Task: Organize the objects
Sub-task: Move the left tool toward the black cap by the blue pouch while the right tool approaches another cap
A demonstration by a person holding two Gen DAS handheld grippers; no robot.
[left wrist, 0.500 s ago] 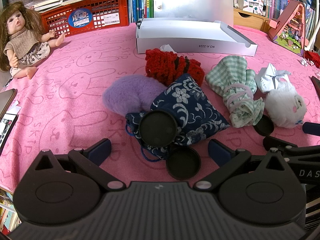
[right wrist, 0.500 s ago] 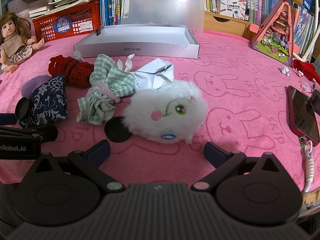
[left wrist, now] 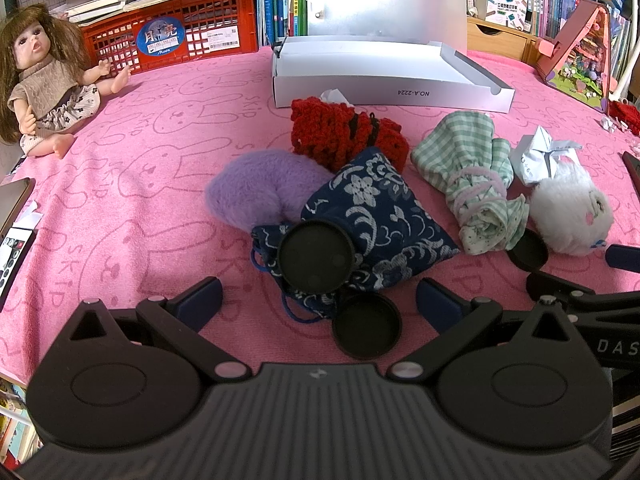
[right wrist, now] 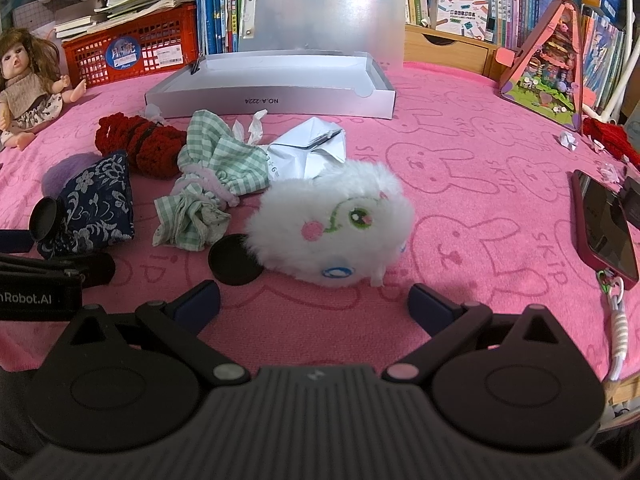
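Soft pouches lie in a cluster on the pink cloth: a navy floral pouch [left wrist: 372, 216], a purple fuzzy one [left wrist: 260, 188], a red knitted one [left wrist: 344, 132], a green checked one [left wrist: 472, 172] and a white fluffy one [right wrist: 336, 224]. Black round lids sit among them [left wrist: 314, 256] [left wrist: 366, 330] [right wrist: 234, 259]. An open grey box [left wrist: 384, 76] stands behind them. My left gripper [left wrist: 320, 300] is open and empty, just in front of the navy pouch. My right gripper [right wrist: 314, 304] is open and empty, just in front of the white pouch.
A doll [left wrist: 44, 80] sits at the far left by a red crate [left wrist: 176, 40]. Crumpled white paper [right wrist: 308, 150] lies behind the white pouch. A phone [right wrist: 604, 228] lies at the right. A pink toy house [right wrist: 548, 68] stands at the back right, books behind.
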